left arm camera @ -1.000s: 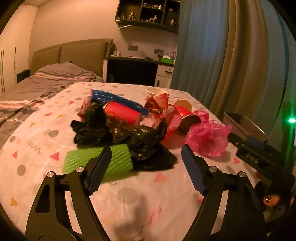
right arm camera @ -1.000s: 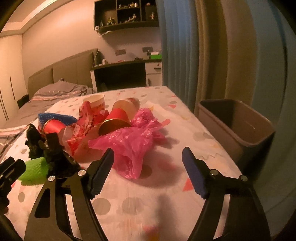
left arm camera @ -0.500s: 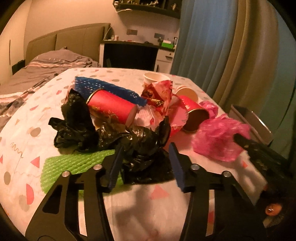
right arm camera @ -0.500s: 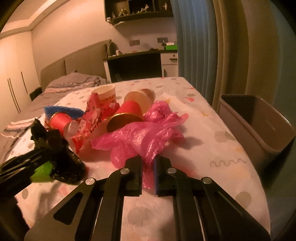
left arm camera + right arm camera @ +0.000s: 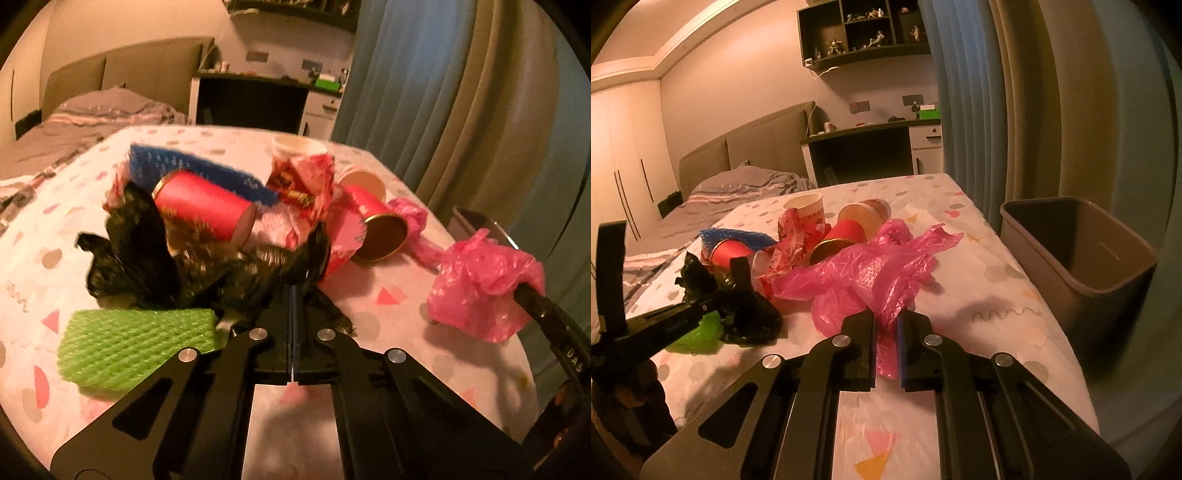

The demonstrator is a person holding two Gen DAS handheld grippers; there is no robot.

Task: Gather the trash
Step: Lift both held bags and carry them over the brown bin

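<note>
Right wrist view: right gripper (image 5: 886, 325) has its jaws pinched on a crumpled pink plastic bag (image 5: 871, 273), a strip of the film squeezed between the blue pads, the rest of the bag trailing forward over the tablecloth.
Left wrist view: left gripper (image 5: 291, 295) is clamped fully together with its tips buried in a crinkled black plastic bag (image 5: 192, 266); its jaws have just been closing, and the black film is caught between them.
Table edge: the right edge of the table with the confetti-print cloth (image 5: 997, 295) runs pretty close to the pink bag, and past it the cloth drops off.
Bin: a grey rectangular plastic waste bin (image 5: 1078, 251) stands just beside that right edge, mouth open, nothing between it and the right gripper but bare cloth.
Open room: plain cloth in front of both grippers near the camera, and a clear strip along the right side.
Pile: a green foam mesh sleeve (image 5: 136, 350) lies right against the black bag on its left; a red paper cup (image 5: 203, 206) lies on its side on top of the black bag, and a blue foam mesh sleeve (image 5: 199, 173) sits behind it.
More clutter: a crumpled red printed wrapper (image 5: 306, 184) and another tipped red cup with a gold rim (image 5: 376, 229) crowd the middle, so the black bag is hemmed in.
Backdrop: curtains (image 5: 1034, 110) hang behind the bin.
</note>
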